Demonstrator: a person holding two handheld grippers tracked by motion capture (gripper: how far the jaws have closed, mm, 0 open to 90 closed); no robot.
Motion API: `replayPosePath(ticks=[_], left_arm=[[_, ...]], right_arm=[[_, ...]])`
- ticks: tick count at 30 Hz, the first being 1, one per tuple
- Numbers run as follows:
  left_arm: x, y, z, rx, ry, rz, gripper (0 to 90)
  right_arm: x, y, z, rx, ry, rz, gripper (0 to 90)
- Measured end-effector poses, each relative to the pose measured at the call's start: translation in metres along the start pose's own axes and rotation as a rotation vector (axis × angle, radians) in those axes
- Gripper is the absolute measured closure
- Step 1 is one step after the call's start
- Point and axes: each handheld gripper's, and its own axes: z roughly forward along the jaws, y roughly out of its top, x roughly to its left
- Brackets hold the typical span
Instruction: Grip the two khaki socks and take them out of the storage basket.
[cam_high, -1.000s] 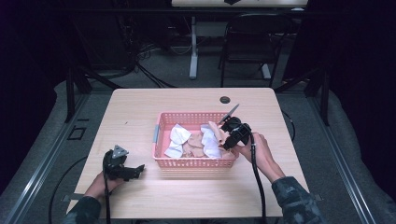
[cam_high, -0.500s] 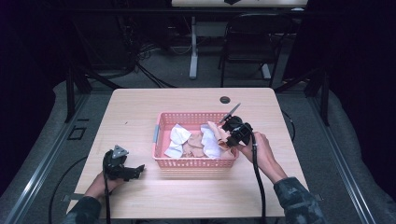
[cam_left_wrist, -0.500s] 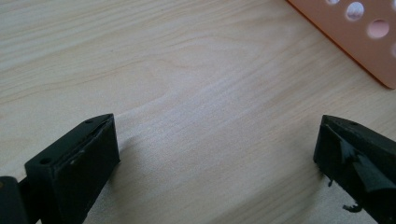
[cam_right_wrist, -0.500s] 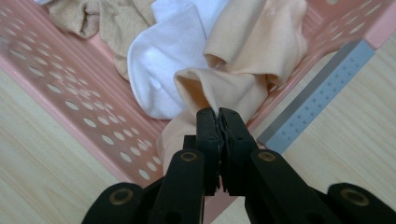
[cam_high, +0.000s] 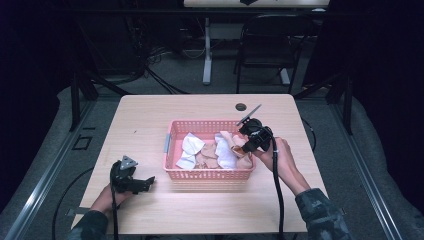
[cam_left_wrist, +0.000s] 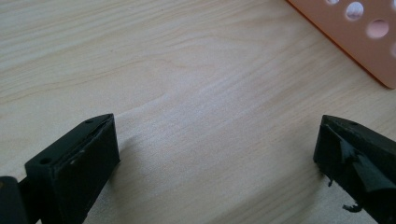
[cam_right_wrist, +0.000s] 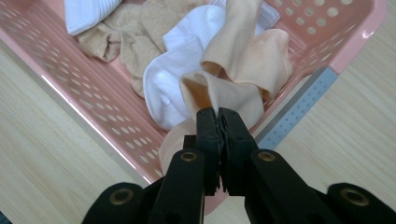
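- We had the right gripper (cam_right_wrist: 218, 116) at the right end of the pink basket (cam_high: 172, 135), its jaws pinched tight on a fold of a peach sock (cam_right_wrist: 243, 65).
- In the high view that same right gripper (cam_high: 243, 143) sat over the basket's right end, with the person's right hand (cam_high: 280, 157) behind it on the table's (cam_high: 150, 115) right side.
- The peach sock lay in the basket's right part, draped partly over a white sock (cam_right_wrist: 173, 84) and touching the basket's wall; one of its folds rose up to our jaws.
- More socks, white and tan (cam_right_wrist: 126, 28), lay bunched toward the middle of the basket.
- Our left gripper (cam_high: 142, 183) rested low on the table to the left of the basket's near corner, its jaws wide apart and holding nothing; its own view showed bare wood between them and a corner of the basket (cam_left_wrist: 359, 42) beyond.
- We judged the step in hand to be the grasp and lift-out of the peach sock.
- The next move called for a straight lift, high enough for the hanging sock to pass the rim without dragging the white sock along.
- We also judged that the left gripper was free to steady the basket if it shifted.
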Motion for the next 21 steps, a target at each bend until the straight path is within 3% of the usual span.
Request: replayPosePath(ticks=[21], left_arm=[[0.000, 0.000, 0.000, -0.001, 0.000, 0.002, 0.0]], right_arm=[[0.000, 0.008, -0.038, -0.070, -0.035, -0.009, 87.3]])
